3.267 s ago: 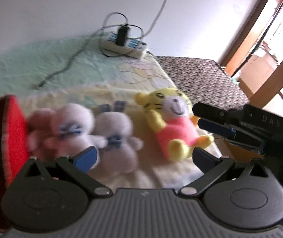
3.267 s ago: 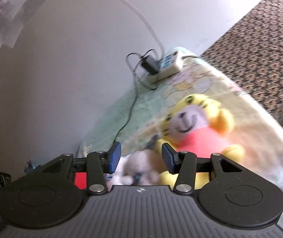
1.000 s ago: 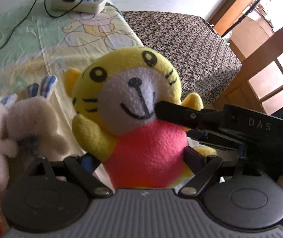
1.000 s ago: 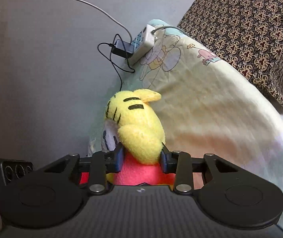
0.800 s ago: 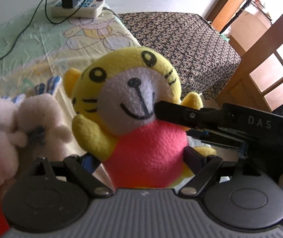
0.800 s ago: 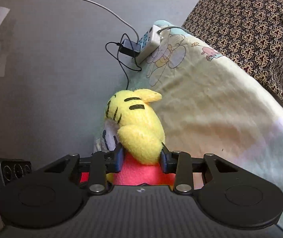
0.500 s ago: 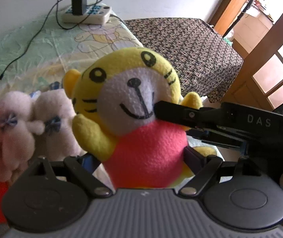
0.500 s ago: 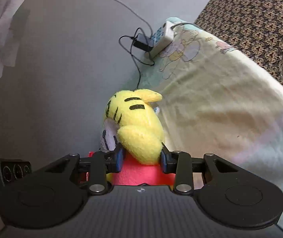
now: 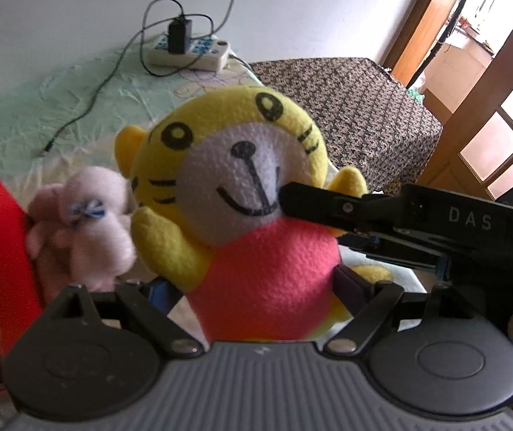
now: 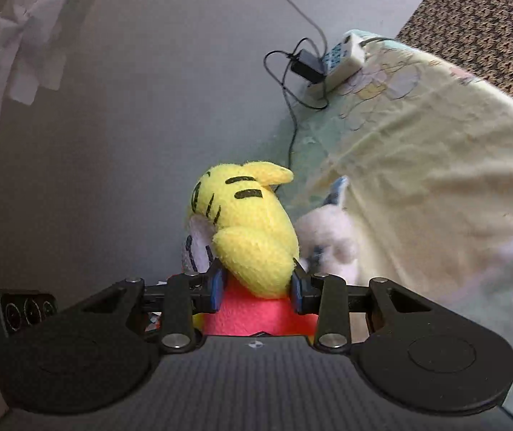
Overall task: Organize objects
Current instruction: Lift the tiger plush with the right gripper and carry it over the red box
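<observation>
A yellow tiger plush point(image 9: 234, 186) in a pink shirt fills the middle of the left wrist view, facing the camera and held above the bed. My left gripper point(image 9: 256, 287) is shut on its pink body. My right gripper point(image 10: 256, 287) is shut on its yellow arm; its side shows in the right wrist view point(image 10: 249, 222). The right gripper also reaches in from the right in the left wrist view point(image 9: 328, 204). A pale pink bunny plush point(image 9: 83, 222) sits left of the tiger, next to a red box point(image 9: 1, 244).
A pastel sheet point(image 9: 40, 107) covers the bed. A white power strip point(image 9: 191, 50) with a black charger and cables lies by the wall. A patterned brown cover point(image 9: 357, 107) lies to the right, with a wooden door point(image 9: 490, 107) beyond.
Both grippers have closed on the tiger plush and lifted it away from the sheet. The bunnies and red box have shifted closer in behind it on the left.
</observation>
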